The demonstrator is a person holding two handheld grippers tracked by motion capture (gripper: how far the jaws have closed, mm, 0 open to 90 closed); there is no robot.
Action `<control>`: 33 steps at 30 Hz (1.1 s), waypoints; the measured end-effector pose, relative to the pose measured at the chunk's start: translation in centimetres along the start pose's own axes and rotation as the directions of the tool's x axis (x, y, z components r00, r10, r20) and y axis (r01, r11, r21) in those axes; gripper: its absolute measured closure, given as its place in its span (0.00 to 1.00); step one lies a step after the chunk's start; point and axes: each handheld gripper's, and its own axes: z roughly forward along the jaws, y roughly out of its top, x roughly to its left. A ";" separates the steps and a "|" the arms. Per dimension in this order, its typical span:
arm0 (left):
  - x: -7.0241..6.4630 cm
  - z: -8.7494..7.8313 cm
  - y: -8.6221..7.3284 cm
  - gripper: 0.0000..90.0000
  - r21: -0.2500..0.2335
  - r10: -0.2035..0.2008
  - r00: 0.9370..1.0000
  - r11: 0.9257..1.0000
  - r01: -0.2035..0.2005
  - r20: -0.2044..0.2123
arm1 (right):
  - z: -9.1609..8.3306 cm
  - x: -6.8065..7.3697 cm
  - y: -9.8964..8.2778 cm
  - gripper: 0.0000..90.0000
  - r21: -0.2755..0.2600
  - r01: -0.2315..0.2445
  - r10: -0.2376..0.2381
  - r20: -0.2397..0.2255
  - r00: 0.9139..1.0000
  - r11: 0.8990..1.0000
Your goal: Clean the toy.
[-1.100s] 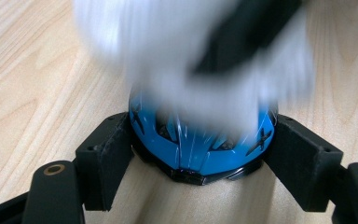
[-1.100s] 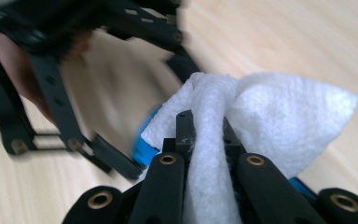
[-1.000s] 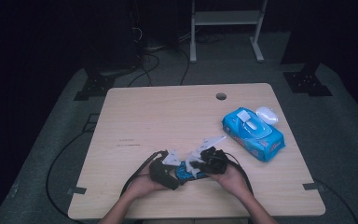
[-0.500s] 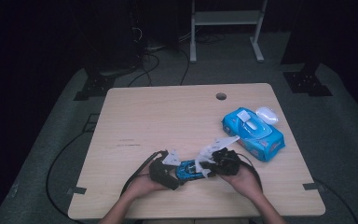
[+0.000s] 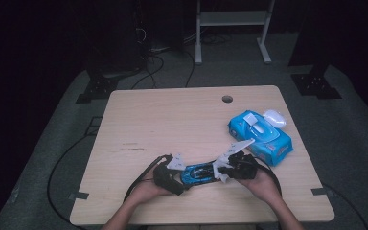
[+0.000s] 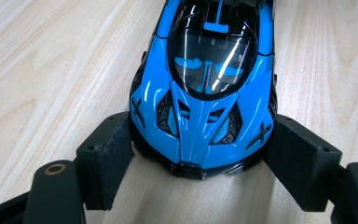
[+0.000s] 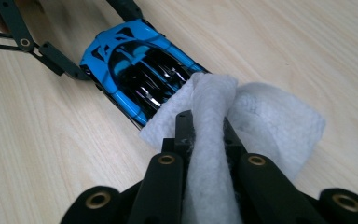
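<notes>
In the left gripper view the toy car (image 6: 205,88) runs off the top edge, so its rear is cut away. In the right gripper view the white wipe (image 7: 242,126) covers the car's near end and hides the right claw (image 7: 204,133) pads. In the high view the blue packet's (image 5: 261,136) print is too small to read.

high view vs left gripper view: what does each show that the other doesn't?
High view alone: the blue wipes pack at the table's right side, the white lid beside it, the right hand-held gripper shut on a white wipe at one end of the car, and the floor with its cables.

Left gripper view alone: the car's nose detail, and the left hand-held gripper with both pads against the front corners.

Both: the blue toy car on the wooden table.
</notes>
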 end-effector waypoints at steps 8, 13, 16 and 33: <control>-0.1 0.1 0.0 0.28 -0.005 -0.007 1.000 1.000 0.007 -0.002 | -0.8 -0.2 0.3 0.59 -0.061 0.039 -0.037 0.022 0.999 0.997; -0.1 0.1 0.1 0.28 -0.002 -0.005 1.000 1.000 0.005 -0.003 | 0.6 -0.7 0.0 0.67 -0.074 0.001 0.001 0.023 1.000 0.997; 0.0 0.1 0.0 0.28 -0.004 -0.005 1.000 1.000 0.005 -0.004 | 1.3 -0.8 -0.8 0.84 -0.100 -0.005 0.007 0.025 1.000 0.995; -0.1 0.1 0.1 0.28 -0.001 -0.006 1.000 1.000 0.006 -0.005 | 1.6 -1.4 0.1 0.93 -0.090 -0.005 0.012 0.077 0.997 0.996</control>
